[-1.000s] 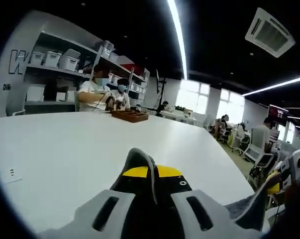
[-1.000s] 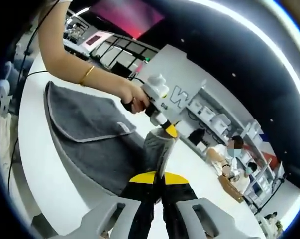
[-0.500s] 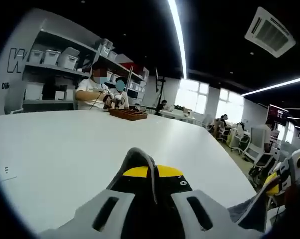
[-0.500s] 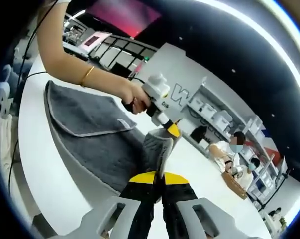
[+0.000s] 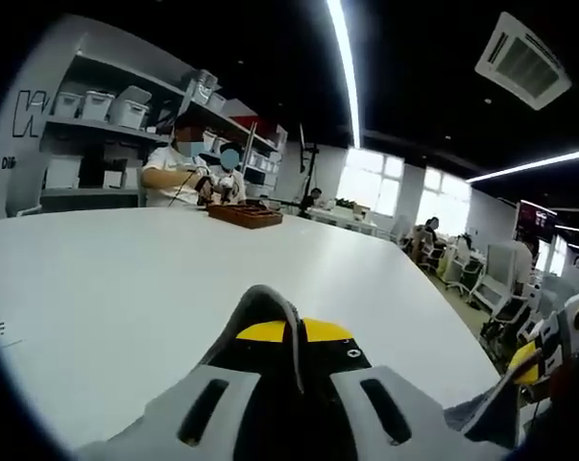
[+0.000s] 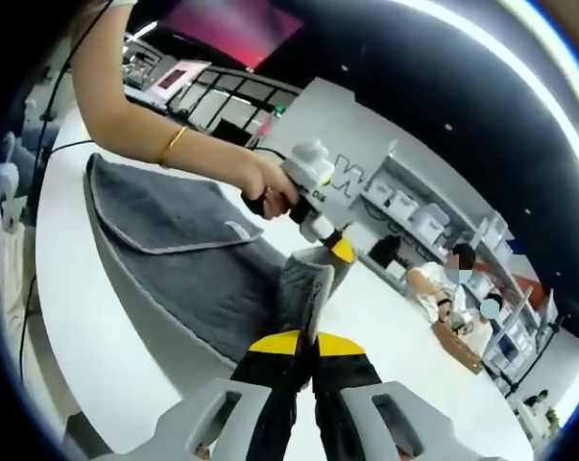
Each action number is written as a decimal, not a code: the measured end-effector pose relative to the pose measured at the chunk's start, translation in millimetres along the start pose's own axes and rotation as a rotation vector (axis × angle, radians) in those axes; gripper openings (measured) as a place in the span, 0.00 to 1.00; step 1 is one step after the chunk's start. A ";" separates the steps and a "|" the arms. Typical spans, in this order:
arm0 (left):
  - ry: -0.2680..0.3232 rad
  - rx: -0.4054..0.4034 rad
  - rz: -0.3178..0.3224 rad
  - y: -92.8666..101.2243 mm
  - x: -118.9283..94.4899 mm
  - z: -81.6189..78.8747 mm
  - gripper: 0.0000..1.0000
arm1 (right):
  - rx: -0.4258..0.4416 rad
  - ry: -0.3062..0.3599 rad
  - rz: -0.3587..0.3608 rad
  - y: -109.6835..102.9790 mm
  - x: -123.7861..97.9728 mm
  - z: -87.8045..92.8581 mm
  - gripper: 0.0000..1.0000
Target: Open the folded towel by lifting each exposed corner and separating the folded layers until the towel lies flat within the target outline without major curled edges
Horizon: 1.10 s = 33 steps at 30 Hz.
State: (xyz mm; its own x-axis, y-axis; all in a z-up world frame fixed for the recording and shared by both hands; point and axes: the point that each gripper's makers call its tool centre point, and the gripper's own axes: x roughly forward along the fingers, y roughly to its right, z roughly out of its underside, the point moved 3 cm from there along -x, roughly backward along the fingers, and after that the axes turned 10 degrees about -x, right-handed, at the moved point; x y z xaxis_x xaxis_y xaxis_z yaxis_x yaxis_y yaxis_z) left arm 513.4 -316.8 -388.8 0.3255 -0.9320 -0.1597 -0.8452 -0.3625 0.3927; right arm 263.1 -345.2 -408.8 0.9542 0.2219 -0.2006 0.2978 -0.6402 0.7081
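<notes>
Both hand-held grippers are pinching the grey towel (image 6: 188, 259) tight: the right hand-held gripper (image 6: 305, 338) and left hand-held gripper (image 6: 339, 252) are lifting one raised fold. The rest is lying on the white worktop (image 6: 68, 317).

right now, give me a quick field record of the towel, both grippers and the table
towel: grey towel, partly folded, a flap with a pale hem lying on top
lifted part: one edge raised off the white table, pinched by both grippers
right gripper: shut on the towel edge
left gripper: shut on a fold of the towel; in the right gripper view held in the person's hand
far end of table: wooden tray, seated people
</notes>
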 end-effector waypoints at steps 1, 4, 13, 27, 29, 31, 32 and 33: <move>-0.002 0.001 0.002 0.7 0.8 0.3 0.03 | 0.005 0.000 0.002 0.6 0.0 0.8 0.00; -0.010 0.006 0.010 3.1 4.1 1.2 0.03 | 0.020 -0.003 0.007 2.3 -0.1 3.5 0.00; -0.053 -0.008 -0.002 -1.9 22.9 11.6 0.03 | 0.147 0.001 -0.005 0.2 2.3 16.6 0.00; -0.028 -0.076 -0.021 0.1 29.4 11.3 0.09 | 0.229 0.010 0.052 9.3 -6.7 21.6 0.01; -0.031 -0.080 -0.018 1.8 30.5 11.6 0.10 | 0.233 0.004 0.064 11.4 -8.9 23.8 0.02; -0.032 -0.086 -0.014 5.0 31.0 12.5 0.10 | 0.239 -0.002 0.065 11.8 -10.3 26.2 0.01; -0.033 -0.088 -0.012 6.4 31.4 13.0 0.11 | 0.242 -0.005 0.066 11.8 -10.8 26.9 0.01; -0.033 -0.090 -0.011 7.4 31.9 13.4 0.11 | 0.242 -0.005 0.066 11.6 -11.2 27.1 0.01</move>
State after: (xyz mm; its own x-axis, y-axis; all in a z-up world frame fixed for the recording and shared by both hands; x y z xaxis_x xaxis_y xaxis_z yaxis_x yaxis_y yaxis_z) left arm 511.9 -349.1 -403.2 0.3189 -0.9278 -0.1935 -0.7998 -0.3730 0.4704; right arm 256.7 -375.1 -416.7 0.9717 0.1709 -0.1632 0.2327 -0.8109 0.5369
